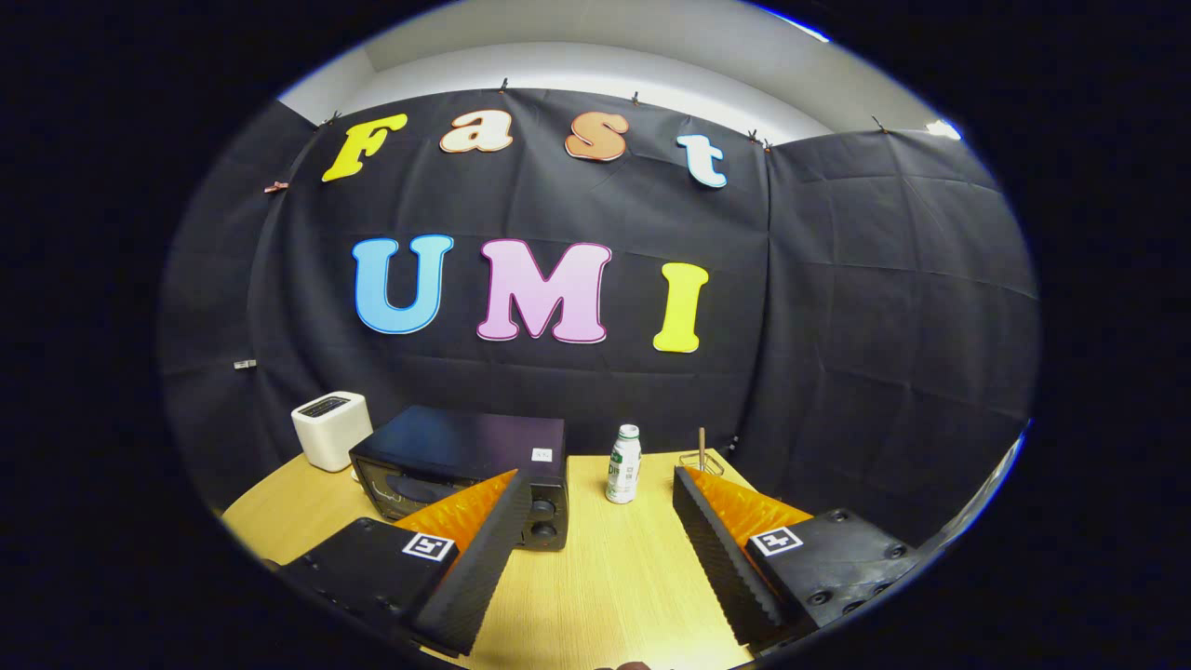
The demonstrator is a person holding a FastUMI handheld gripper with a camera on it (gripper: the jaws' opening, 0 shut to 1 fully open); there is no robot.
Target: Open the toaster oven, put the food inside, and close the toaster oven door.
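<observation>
Toaster oven (465, 470) at the far left of the table, its door shut, seen past my tongs (595, 493), which I hold above the pale wooden table (614, 586) with the two fingers spread wide and nothing between them; they touch no object. Each finger shows a ridged inner pad (721, 549) and carries a small square black-and-white marker on its upper face. My left finger's tip overlaps the oven's right front corner in the view, where two round knobs (542, 519) sit one above the other; whether it touches the oven I cannot tell. The oven is a dark box with a dark glass front and a small white sticker on its top near the right edge, too small to read. Beyond the gap between the fingers a small plastic bottle (623, 463) stands upright just right of the oven, green cap and a green and white label whose writing I cannot make out. Further right, just beyond my right finger, a thin stick (702, 445) rises from a clear holder. Behind the oven on its left stands a white toaster (331, 430), slots on top
</observation>
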